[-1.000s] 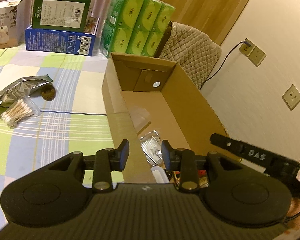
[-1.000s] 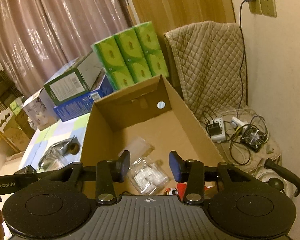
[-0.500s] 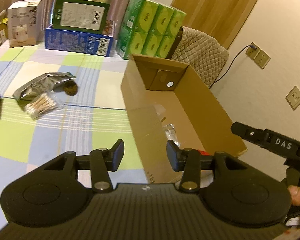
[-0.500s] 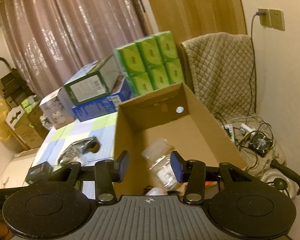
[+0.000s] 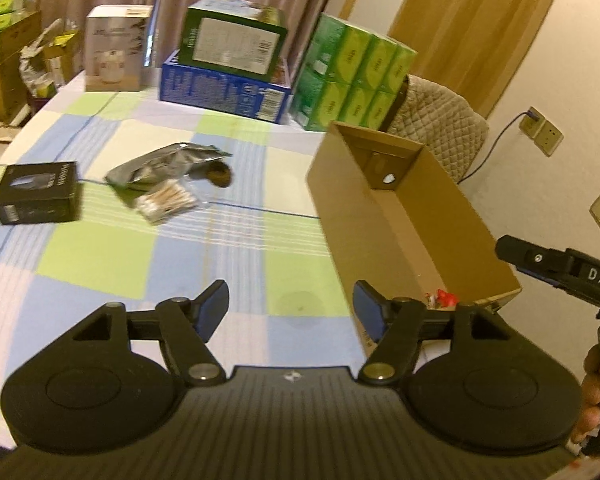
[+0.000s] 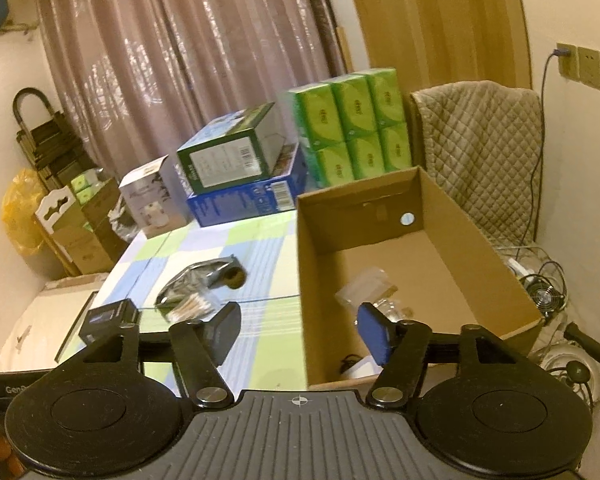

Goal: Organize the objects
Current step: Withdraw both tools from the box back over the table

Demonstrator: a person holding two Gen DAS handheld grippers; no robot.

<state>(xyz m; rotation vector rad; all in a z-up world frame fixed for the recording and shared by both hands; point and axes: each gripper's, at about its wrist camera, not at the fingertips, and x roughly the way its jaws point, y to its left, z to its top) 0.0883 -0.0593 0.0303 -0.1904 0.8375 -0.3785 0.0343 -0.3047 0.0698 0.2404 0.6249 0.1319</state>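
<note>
An open cardboard box [image 5: 416,224] stands at the right edge of the checked table; it also shows in the right wrist view [image 6: 460,240], with clear packets [image 6: 366,290] inside. On the table lie a silver foil bag [image 5: 164,164], a bag of cotton swabs [image 5: 166,202], a small brown round thing [image 5: 220,174] and a black box [image 5: 36,192]. My left gripper [image 5: 290,310] is open and empty above the table, left of the box. My right gripper [image 6: 300,332] is open and empty over the box's near left corner.
Stacked boxes: blue [image 5: 224,88], dark green [image 5: 232,40], white [image 5: 114,48] and green tissue packs [image 5: 352,76] stand at the table's far edge. A quilted chair [image 6: 480,148] stands behind the box. Cables and a fan [image 6: 544,296] lie on the floor to the right.
Both grippers have pulled back and up from the box and opened wider. The left one has swung left, so more of the table and the black box show.
</note>
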